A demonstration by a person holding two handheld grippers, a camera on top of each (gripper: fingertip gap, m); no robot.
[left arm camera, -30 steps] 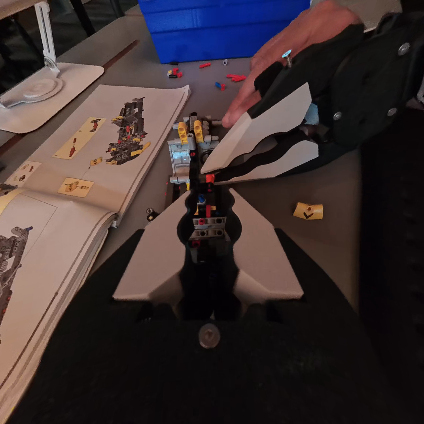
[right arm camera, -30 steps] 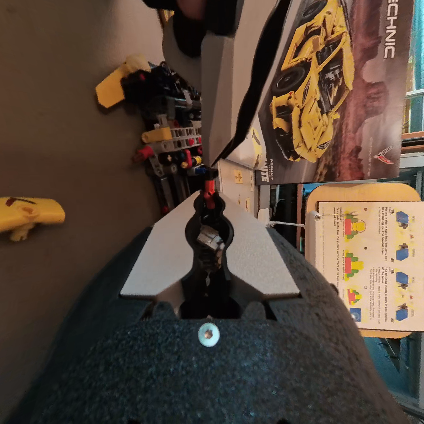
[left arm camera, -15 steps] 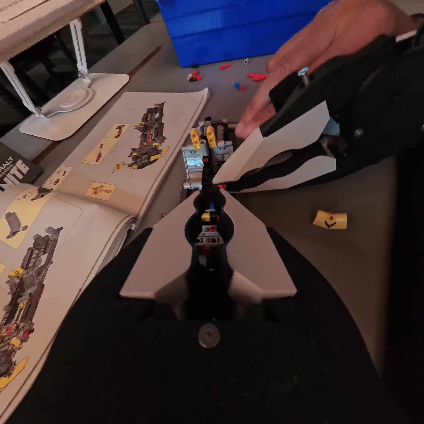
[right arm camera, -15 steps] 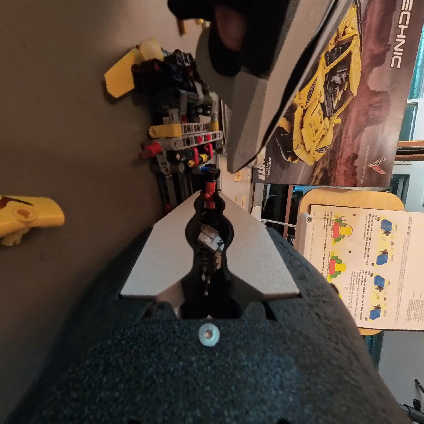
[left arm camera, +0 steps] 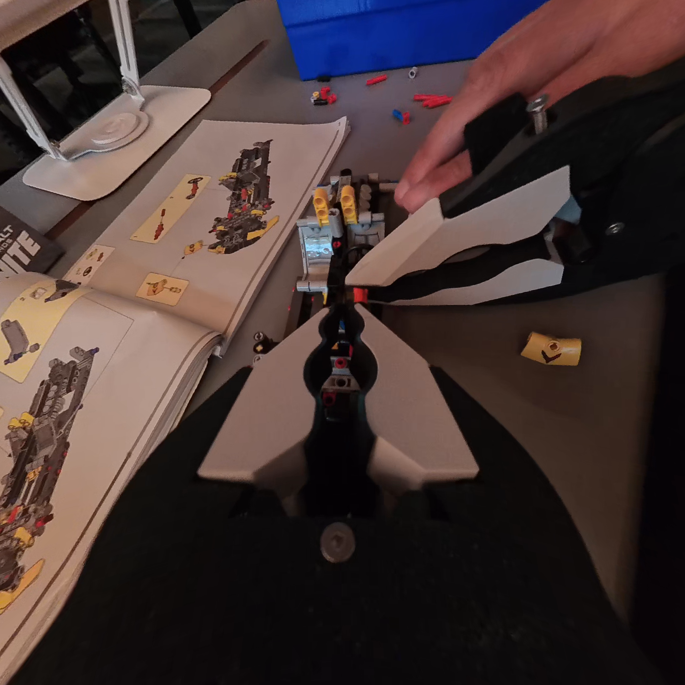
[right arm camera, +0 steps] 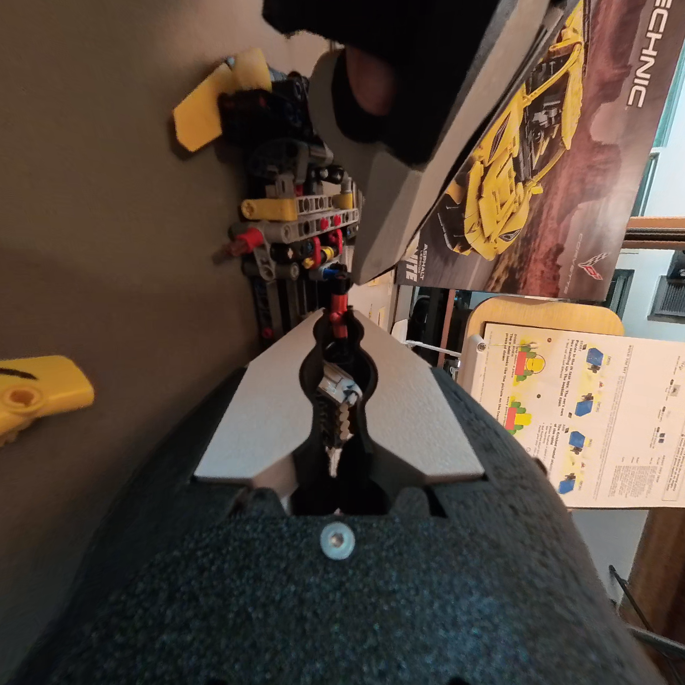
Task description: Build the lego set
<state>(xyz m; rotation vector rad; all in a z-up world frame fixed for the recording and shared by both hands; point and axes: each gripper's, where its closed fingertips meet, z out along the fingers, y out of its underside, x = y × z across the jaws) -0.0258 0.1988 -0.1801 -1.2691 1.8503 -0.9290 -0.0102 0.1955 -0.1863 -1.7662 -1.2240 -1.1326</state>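
The partly built lego model (left arm camera: 335,237) of black, grey and yellow beams lies on the grey table beside the booklet. My left gripper (left arm camera: 341,313) is shut on the model's black beam at its near end. My right gripper (left arm camera: 360,293) comes in from the right, shut on a red pin (left arm camera: 357,294) whose tip touches the model's side. In the right wrist view my right gripper (right arm camera: 338,310) holds the red pin (right arm camera: 338,307) against a black part of the model (right arm camera: 293,230). One left finger (right arm camera: 393,207) shows above it.
An open instruction booklet (left arm camera: 155,281) lies to the left. A loose yellow panel (left arm camera: 552,348) lies to the right. Small red and blue pieces (left arm camera: 430,99) lie before a blue bin (left arm camera: 370,33). A white stand (left arm camera: 111,129) is far left. The set's box (right arm camera: 537,148) stands behind.
Both grippers have kept their grip and the red pin stays at the model's side. The left wrist view has tilted, so more of the booklet and stand shows. The model looks nearer in the right view.
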